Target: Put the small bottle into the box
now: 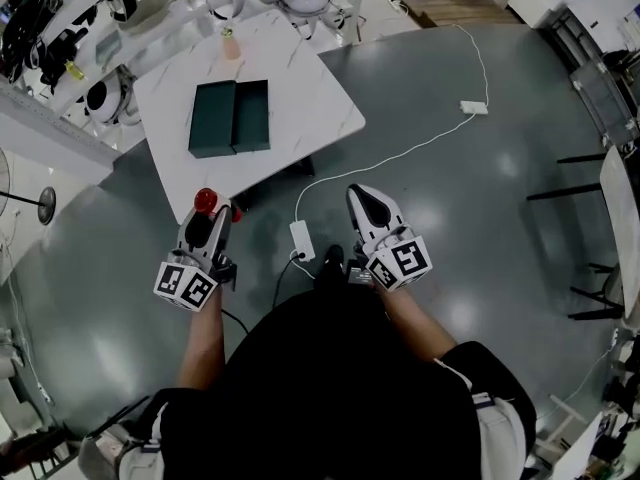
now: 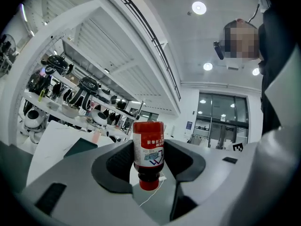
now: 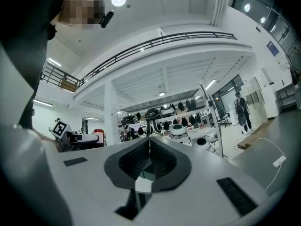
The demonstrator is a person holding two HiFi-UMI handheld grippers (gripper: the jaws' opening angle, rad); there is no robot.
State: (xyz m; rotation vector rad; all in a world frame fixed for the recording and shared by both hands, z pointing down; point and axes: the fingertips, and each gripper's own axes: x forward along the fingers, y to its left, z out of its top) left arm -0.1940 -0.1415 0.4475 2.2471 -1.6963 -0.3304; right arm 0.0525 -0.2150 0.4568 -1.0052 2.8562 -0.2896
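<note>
My left gripper [image 1: 208, 210] is shut on a small red bottle [image 1: 206, 200] and hovers over the floor just short of the white table's [image 1: 310, 88] near edge. In the left gripper view the bottle [image 2: 148, 152] stands between the dark pads [image 2: 120, 161], which press on its sides, red cap lowermost. An open dark green box [image 1: 231, 117] lies in the middle of the table, also seen low at the left as box [image 2: 80, 147]. My right gripper [image 1: 362, 196] is to the right, over the floor, shut with nothing in it; its pads [image 3: 162, 157] meet.
A small pale bottle [image 1: 231, 45] stands at the table's far edge. A white cable with an adapter [image 1: 302, 238] and a plug block [image 1: 474, 107] runs across the grey floor. Shelves with gear [image 1: 60, 38] line the far left; black frames [image 1: 590, 178] stand at the right.
</note>
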